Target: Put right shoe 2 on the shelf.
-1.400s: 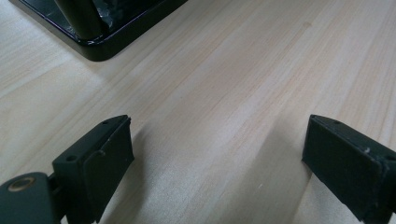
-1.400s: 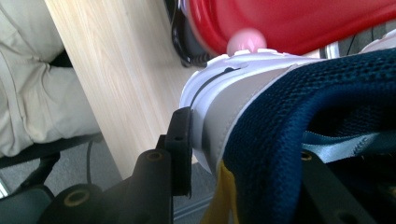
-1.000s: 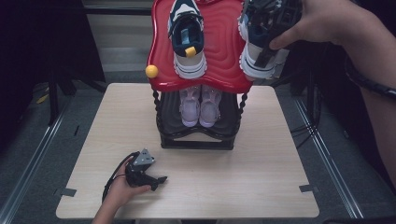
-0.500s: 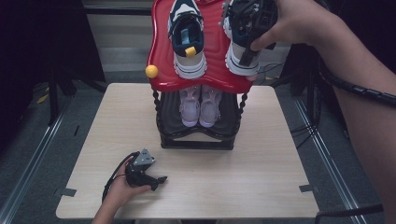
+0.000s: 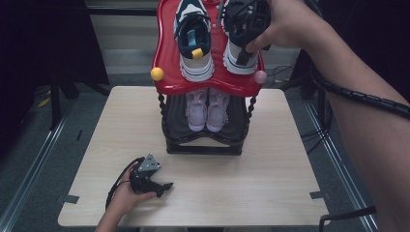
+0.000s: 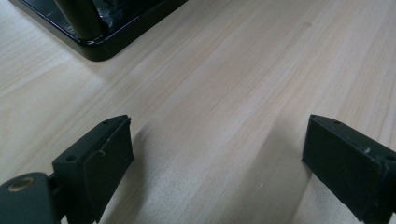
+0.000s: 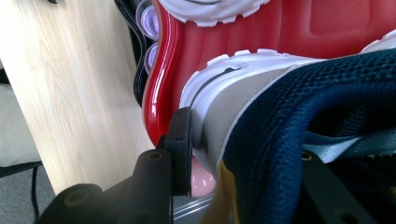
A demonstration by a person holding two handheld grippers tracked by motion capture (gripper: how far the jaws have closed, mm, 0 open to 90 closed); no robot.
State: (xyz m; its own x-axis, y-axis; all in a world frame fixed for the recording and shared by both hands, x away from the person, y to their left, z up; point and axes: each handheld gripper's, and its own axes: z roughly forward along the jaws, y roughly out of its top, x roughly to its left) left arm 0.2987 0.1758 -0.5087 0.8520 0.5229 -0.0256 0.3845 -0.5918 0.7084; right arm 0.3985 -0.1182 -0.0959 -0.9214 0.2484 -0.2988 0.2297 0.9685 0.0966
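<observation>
Right gripper (image 5: 245, 46) carried sneaker (image 7: 289, 107) (gripped) over red shelf (image 5: 169, 63).

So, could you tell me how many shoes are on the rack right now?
4. Two navy-and-white sneakers are on the red top shelf: the left sneaker and the right sneaker, clamped by the right gripper. Two lilac shoes sit side by side below.

Even overhead light falls on the pale table (image 5: 270, 193); the surroundings are dark. Soft shadows sit under the red shelf (image 5: 169, 72). The right gripper view is blurry up close, with glare on the glossy red rim.
</observation>
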